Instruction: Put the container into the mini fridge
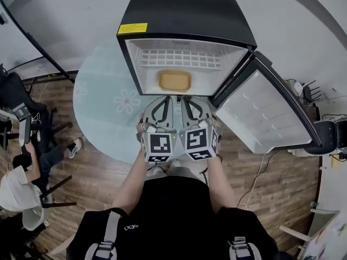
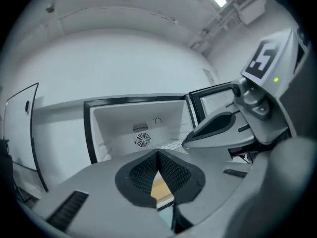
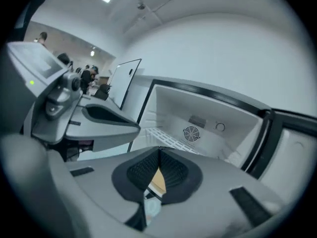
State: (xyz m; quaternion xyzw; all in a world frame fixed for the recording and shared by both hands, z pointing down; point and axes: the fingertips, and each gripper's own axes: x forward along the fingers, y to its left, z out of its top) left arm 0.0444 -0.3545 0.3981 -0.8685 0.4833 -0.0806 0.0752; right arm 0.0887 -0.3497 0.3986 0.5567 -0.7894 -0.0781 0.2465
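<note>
The container [image 1: 174, 80], a low tub with a tan lid, sits on the floor of the open mini fridge [image 1: 184, 15], under its white wire shelf [image 1: 190, 57]. Both grippers hover side by side just in front of the fridge opening. My left gripper [image 1: 165, 98] is shut with nothing in it, its pads meeting at the tips [image 2: 158, 153]. My right gripper [image 1: 184, 98] is likewise shut and empty [image 3: 159, 150]. A sliver of the tan lid [image 2: 161, 187] shows behind the closed pads, also in the right gripper view [image 3: 157, 181].
The fridge stands on a round pale-green table [image 1: 103, 91]. Its door [image 1: 265, 112] hangs open to the right. A seated person [image 1: 21, 161] and chairs are at the left. Cables lie on the wooden floor [image 1: 282, 183] at the right.
</note>
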